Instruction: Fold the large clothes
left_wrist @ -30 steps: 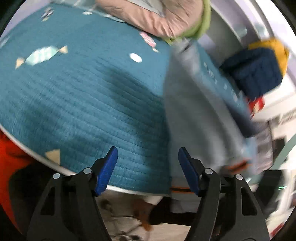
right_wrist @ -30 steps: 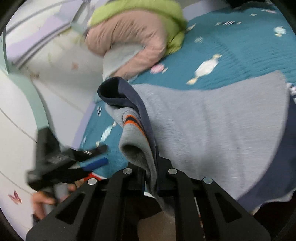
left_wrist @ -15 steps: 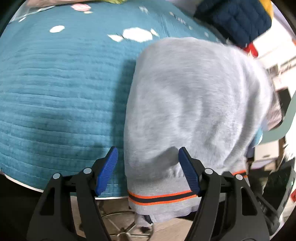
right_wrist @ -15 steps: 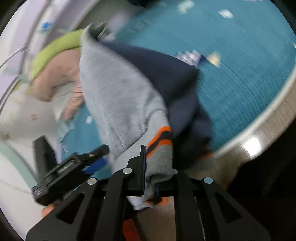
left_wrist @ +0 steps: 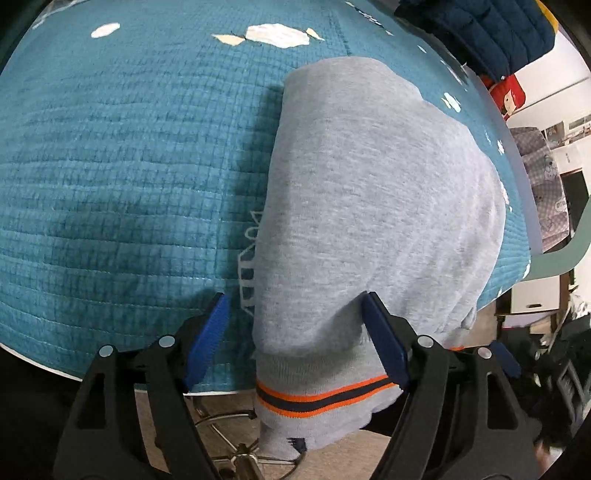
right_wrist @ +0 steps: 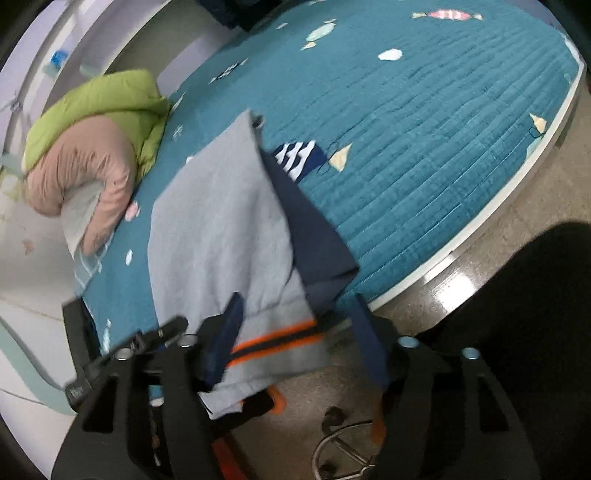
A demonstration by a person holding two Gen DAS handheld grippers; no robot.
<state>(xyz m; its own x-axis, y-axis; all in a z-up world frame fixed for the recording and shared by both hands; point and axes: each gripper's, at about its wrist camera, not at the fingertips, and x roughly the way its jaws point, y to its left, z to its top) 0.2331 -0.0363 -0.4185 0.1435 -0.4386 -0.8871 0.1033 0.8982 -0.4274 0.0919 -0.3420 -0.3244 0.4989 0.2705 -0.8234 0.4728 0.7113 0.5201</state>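
Observation:
A grey sweatshirt (left_wrist: pixel 369 206) with an orange and navy striped hem lies folded on the teal quilt (left_wrist: pixel 129 166), its hem hanging over the front edge. My left gripper (left_wrist: pixel 295 339) is open, its blue pads either side of the hem. In the right wrist view the sweatshirt (right_wrist: pixel 218 236) shows a navy part at its right side. My right gripper (right_wrist: pixel 299 332) is open at the hem, holding nothing. The left gripper (right_wrist: pixel 129 354) shows at the lower left of that view.
A pink and green padded jacket (right_wrist: pixel 99 147) is piled at the far side of the bed. A navy quilted item (left_wrist: pixel 480 33) lies at the bed's far corner. A chair base (right_wrist: pixel 347 454) stands on the floor below the bed edge.
My right gripper has opened and let go of the sweatshirt's hem. The sweatshirt now rests on the quilt. My left gripper has moved closer over the hem.

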